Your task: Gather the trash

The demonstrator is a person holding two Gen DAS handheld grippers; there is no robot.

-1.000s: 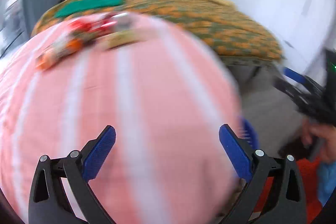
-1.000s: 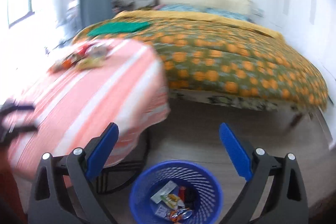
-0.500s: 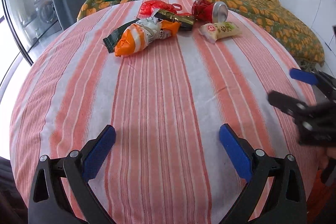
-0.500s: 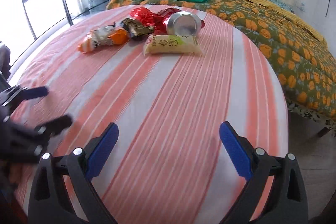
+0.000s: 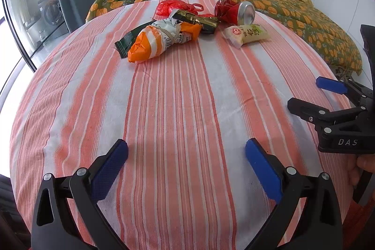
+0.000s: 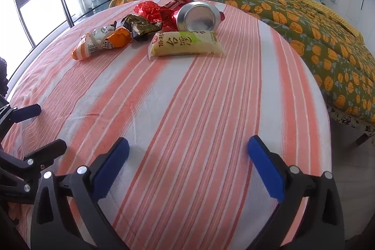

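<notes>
Both grippers, left gripper (image 5: 186, 164) and right gripper (image 6: 187, 162), now hang spread and empty over my counter (image 5: 175, 109) instead of the bin, so the trash pile (image 5: 187, 20) well ahead comes next.

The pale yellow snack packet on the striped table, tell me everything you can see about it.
The pale yellow snack packet is a sealed, puffy pillow pack of glossy plastic with a red round logo at one end, dark printed characters and a green patch. It lies flat on the striped tablecloth, nearest of the litter to the right gripper. The crushed red can lies just behind it, seemingly touching its far edge. Neither gripper touches it.
</notes>
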